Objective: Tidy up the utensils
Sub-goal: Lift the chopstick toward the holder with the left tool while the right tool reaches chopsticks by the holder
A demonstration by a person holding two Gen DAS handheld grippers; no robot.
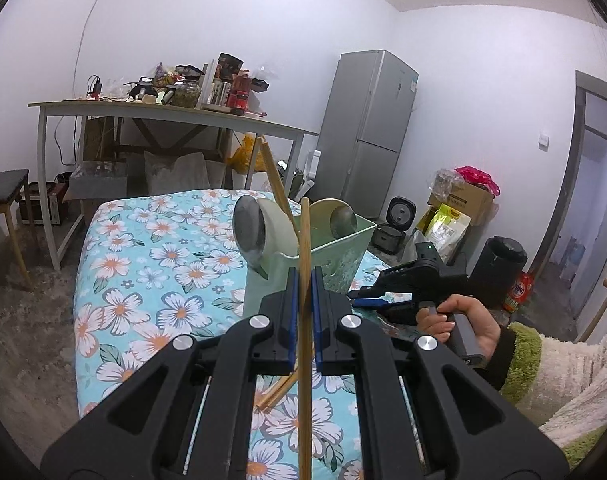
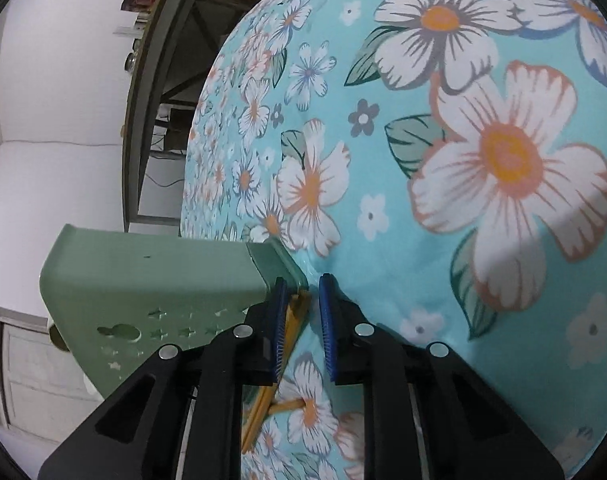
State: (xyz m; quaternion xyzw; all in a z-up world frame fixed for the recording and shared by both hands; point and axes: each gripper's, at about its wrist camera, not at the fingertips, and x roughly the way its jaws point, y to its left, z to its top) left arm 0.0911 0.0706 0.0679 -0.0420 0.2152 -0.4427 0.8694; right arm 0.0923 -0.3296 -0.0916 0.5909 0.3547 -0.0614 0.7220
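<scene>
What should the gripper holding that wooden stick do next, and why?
Probably carry the chopstick forward over the green bin and let go. The left gripper grips it upright, just short of the bin, where a spoon and another chopstick stand.

No legible text, right hand-held gripper lettering (approx "AS") partial, bag print blurred

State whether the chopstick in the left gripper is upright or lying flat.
Upright. The chopstick stands vertically between the left gripper pads, beside the green holder.
</scene>
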